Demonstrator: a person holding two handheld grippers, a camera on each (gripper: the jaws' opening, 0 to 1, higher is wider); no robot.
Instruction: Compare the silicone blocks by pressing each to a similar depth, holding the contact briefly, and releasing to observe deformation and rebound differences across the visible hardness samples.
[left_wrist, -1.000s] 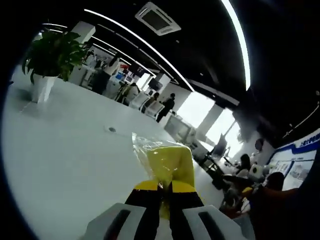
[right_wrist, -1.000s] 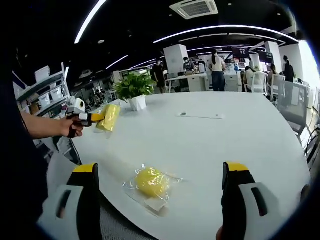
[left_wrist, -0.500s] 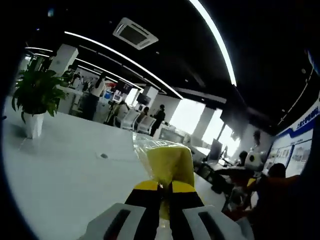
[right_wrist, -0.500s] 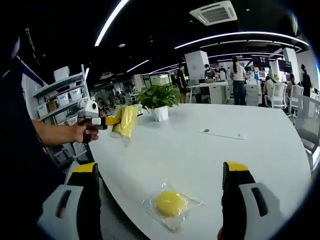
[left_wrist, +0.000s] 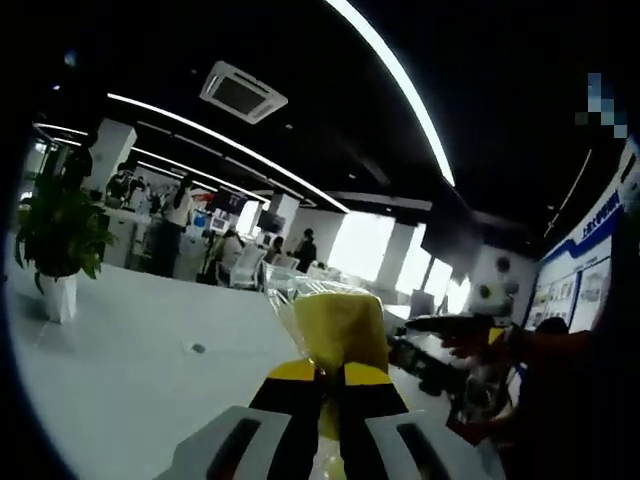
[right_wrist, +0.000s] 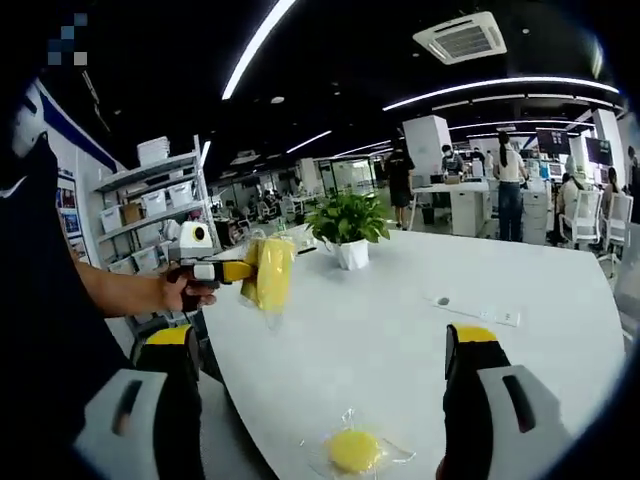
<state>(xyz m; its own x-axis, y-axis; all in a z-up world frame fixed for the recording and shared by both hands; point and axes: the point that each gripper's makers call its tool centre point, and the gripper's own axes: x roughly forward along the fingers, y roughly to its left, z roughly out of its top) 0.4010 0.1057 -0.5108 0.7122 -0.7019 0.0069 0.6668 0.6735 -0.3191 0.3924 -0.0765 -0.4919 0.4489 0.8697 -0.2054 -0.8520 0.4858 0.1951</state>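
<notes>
My left gripper (left_wrist: 329, 378) is shut on a yellow silicone block in a clear plastic bag (left_wrist: 332, 328), held up in the air above the white table (left_wrist: 110, 350). In the right gripper view the same left gripper (right_wrist: 240, 271) shows at the left, held in a hand, with the bagged yellow block (right_wrist: 271, 272) hanging from it. My right gripper (right_wrist: 325, 345) stands open, jaws wide apart. Below and between them a round yellow silicone piece in a clear bag (right_wrist: 353, 450) lies on the table (right_wrist: 400, 340). The right gripper (left_wrist: 455, 324) appears at the right of the left gripper view.
A potted plant (right_wrist: 347, 225) in a white pot stands at the table's far side, also seen as a plant (left_wrist: 60, 240) in the left gripper view. A small paper slip (right_wrist: 480, 310) lies on the table. Shelves with boxes (right_wrist: 150, 200) stand left; people and desks fill the background.
Both cameras have tilted upward. The round bagged piece has slid toward the bottom of the right gripper view. The left gripper still holds its bagged block, and the right gripper now shows in its view.
</notes>
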